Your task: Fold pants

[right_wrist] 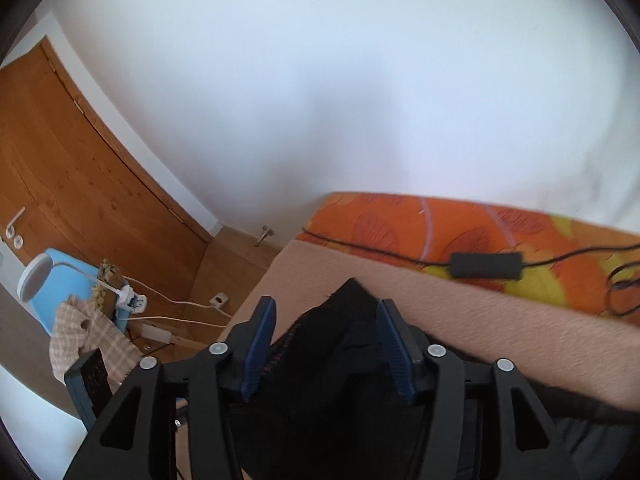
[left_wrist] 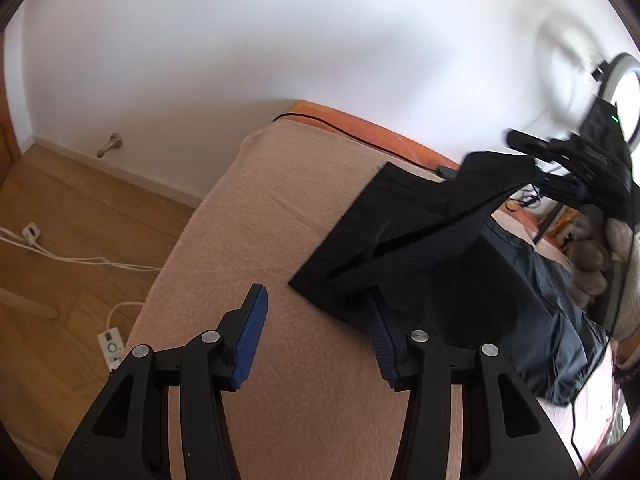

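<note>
- Here, the left gripper (left_wrist: 316, 290) stood with its blue-padded jaws well apart and nothing between them, only the beige terry blanket (left_wrist: 280, 200) showing in the gap.
- The black fabric pants (left_wrist: 400, 240) lay partly flat on that blanket, ahead and to the right of the left jaws. Their nearest corner overlapped the tip of the right-hand finger (left_wrist: 374, 312).
- One pant leg rose from the flat part as a taut fold, up to the right gripper (left_wrist: 528, 156), which was blurred in the left wrist view.
- From its own camera, the right gripper (right_wrist: 327, 302) had its jaws parted around a bunched peak of the pants (right_wrist: 332, 360). The cloth touched the right-hand pad, a narrow gap showed beside the left-hand pad, and neither pad squeezed it.
- A short line of pink stitching showed on the cloth just beside the left-hand pad.
- Beyond the right jaws an orange and yellow leaf-print sheet (right_wrist: 400, 224) carried a black power brick (right_wrist: 486, 266) on a thin cable.
- To the right of the left jaws a crumpled grey-blue garment (left_wrist: 560, 320) lay against the pants.
- A white mark on the right gripper's body in the left wrist view was too blurred to read.
- A faint scribble on a dark case (right_wrist: 92, 376), left of the right jaws, was also unreadable.
- A white power strip (left_wrist: 109, 346) lay on the wooden floor, left of the left jaws.
</note>
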Demonstrator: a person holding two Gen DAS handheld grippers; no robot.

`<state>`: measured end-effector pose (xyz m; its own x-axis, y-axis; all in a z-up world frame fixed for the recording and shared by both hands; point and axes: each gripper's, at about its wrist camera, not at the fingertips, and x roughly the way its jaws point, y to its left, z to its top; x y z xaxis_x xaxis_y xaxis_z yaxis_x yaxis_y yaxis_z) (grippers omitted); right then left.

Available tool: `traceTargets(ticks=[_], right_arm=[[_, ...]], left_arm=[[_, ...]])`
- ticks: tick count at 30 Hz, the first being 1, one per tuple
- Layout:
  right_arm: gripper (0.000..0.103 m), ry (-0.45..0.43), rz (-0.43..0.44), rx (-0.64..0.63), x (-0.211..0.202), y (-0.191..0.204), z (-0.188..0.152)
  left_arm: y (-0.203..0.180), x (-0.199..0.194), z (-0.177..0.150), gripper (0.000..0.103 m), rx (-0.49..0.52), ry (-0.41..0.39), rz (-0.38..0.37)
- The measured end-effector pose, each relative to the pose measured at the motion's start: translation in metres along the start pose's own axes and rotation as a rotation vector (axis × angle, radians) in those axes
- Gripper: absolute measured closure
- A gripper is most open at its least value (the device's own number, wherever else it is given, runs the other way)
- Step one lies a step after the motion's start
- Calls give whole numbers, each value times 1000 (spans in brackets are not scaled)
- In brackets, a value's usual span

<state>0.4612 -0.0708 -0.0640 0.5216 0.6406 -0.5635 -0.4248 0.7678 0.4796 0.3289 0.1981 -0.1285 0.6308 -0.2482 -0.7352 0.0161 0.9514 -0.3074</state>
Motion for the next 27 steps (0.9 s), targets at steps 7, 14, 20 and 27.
traceTargets(ticks=[7, 14, 20, 27], right_arm=[[38, 81, -31, -38, -2, -34, 9], [38, 294, 25, -109, 61, -33, 0], [37, 364, 140, 33, 99, -42, 5], [41, 392, 159, 51, 120, -38, 19]], left_arm=[[-6, 11, 13, 55, 12, -3, 57], [-26, -12, 2, 55, 147, -31, 77], [-38, -26, -12, 55, 235, -37, 89], [-39, -25, -13, 55, 236, -38, 72]])
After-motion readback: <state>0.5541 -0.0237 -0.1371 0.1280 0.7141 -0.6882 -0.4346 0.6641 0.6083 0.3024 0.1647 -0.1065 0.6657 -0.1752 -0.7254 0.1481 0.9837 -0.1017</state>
